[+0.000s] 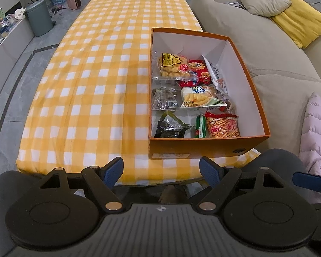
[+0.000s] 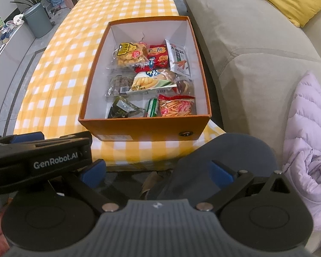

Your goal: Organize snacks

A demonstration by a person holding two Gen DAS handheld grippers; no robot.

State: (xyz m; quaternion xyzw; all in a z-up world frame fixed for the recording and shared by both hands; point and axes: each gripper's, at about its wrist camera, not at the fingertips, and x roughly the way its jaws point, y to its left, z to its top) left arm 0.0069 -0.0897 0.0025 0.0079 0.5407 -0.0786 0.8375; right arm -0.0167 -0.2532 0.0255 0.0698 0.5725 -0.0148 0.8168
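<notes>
A beige fabric sofa (image 1: 256, 49) with a yellow cushion (image 1: 299, 19) flanks the yellow-checked clothed table (image 1: 96, 75) on grey tiled floor (image 1: 8, 81), a grey-green bin (image 1: 39, 18) beyond.

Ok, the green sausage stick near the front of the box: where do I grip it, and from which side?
Probably from above, jaws across the middle of the green sausage stick. It lies flat along the orange box, hemmed by the red-orange stick snack bag and the dark triangular pack, with the front wall blocking a low approach.

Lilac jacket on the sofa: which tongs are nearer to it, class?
Right. The right tongs hang open just left of the lilac jacket; the left tongs are farther left, with the right ones between them and it.
</notes>
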